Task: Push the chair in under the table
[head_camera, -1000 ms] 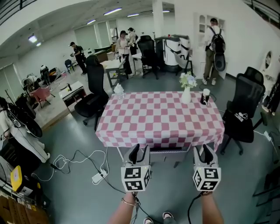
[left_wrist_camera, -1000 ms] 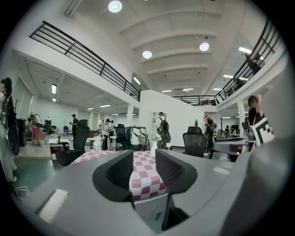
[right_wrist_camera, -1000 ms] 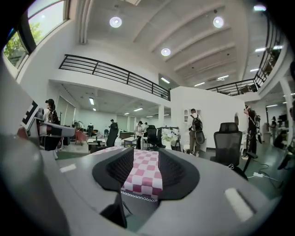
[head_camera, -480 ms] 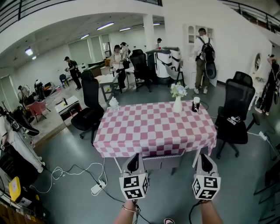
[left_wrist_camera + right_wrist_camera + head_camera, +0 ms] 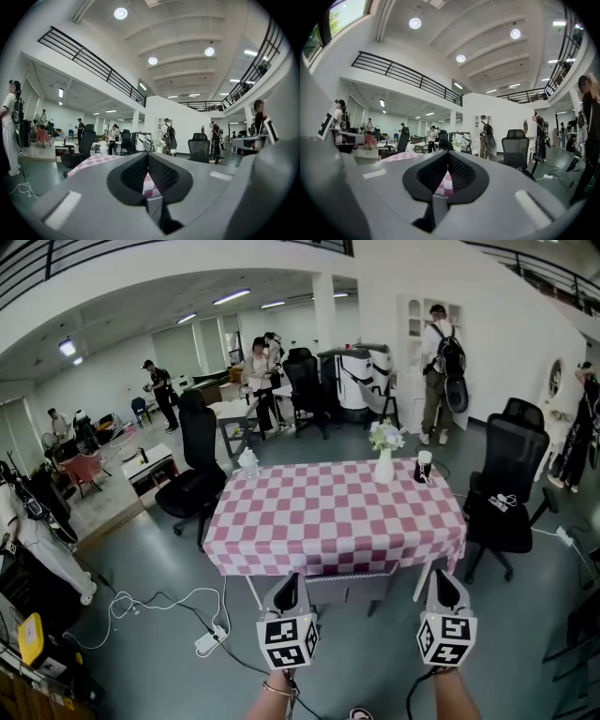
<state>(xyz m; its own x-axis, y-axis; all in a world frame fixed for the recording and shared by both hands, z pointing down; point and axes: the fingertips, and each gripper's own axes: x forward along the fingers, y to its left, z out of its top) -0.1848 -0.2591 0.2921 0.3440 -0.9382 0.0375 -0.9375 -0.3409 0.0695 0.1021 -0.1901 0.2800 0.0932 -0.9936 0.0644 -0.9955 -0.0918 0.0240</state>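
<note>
Last stage of the push: chair all but home under the table.
Near left: left gripper pressed together on nothing, held level just short of the table's near edge. Centre: grey chair tucked beneath that edge, apart from both tools. Near right: right gripper, just drawn shut, likewise bare. Probably only a final check or nudge to go; failing a full tuck, closed tips against the chair's back, then a straight shove toward the far side.
</note>
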